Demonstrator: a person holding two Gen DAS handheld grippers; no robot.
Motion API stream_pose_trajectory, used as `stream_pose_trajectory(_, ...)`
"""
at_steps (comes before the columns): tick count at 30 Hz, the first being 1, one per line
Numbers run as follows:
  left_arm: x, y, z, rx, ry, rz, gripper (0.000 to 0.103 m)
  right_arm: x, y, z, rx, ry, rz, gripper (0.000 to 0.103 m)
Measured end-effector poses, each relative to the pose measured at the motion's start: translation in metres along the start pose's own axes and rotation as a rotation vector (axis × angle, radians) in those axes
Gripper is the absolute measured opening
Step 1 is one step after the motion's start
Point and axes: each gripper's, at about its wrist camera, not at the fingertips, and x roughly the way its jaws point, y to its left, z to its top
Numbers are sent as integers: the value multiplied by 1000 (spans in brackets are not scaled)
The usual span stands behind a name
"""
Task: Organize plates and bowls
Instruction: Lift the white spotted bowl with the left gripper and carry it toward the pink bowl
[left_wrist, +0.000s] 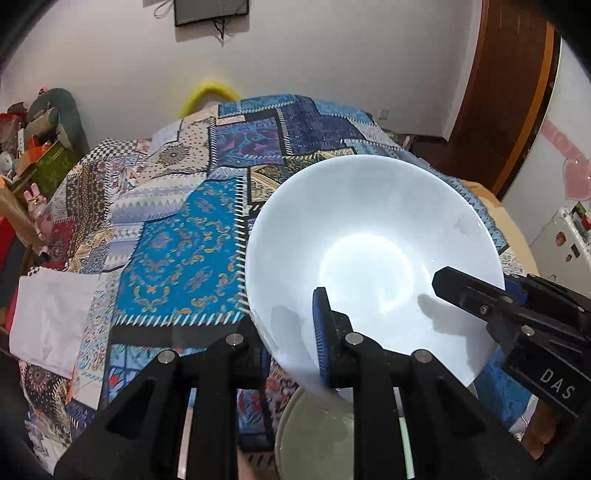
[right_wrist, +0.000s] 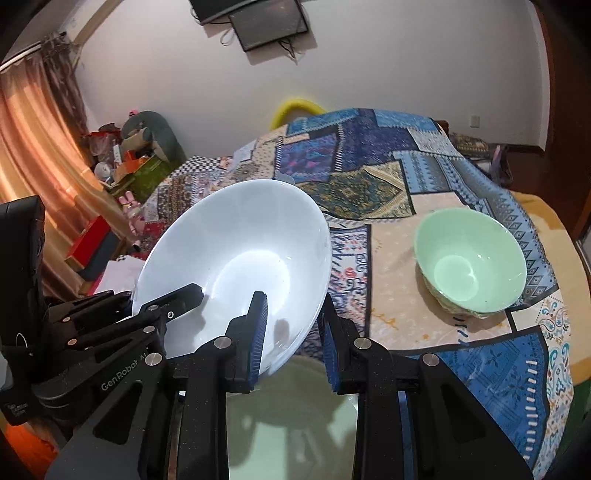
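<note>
above the patchwork cloth, a large white bowl is held off the surface, tilted with its opening toward the cameras. left gripper: clamped on the bowl's near wall, one blue-padded finger inside the bowl, the other outside and below the rim. right gripper: its left finger sits inside the bowl against the wall, while its right finger stands outside and appears slightly clear of the rim; whether it is clamped on the wall cannot be determined. in the left wrist view the right gripper's finger reaches over the bowl's right rim, and in the right wrist view the left gripper enters from the left side.

directly beneath the white bowl, at the near edge of the cloth, lies a pale green dish, partly hidden by the gripper bodies. a green bowl stands upright on the cloth to the right, well apart from the white bowl. a white paper lies on the cloth's left edge.
</note>
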Motion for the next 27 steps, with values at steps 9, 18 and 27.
stream_pose_trajectory(9, -46, 24, -23, -38, -39, 9, 19, -11, 34, -12, -47, -19, 33, 25)
stream_pose_trajectory(18, -77, 54, -47, -81, -64, 22, 19, -14, 67, -24, -99, -34, 62, 25)
stream_pose_trajectory(27, -97, 85, -72, -124, -72, 45, 19, -1, 97, -40, -127, -4, 110, 25)
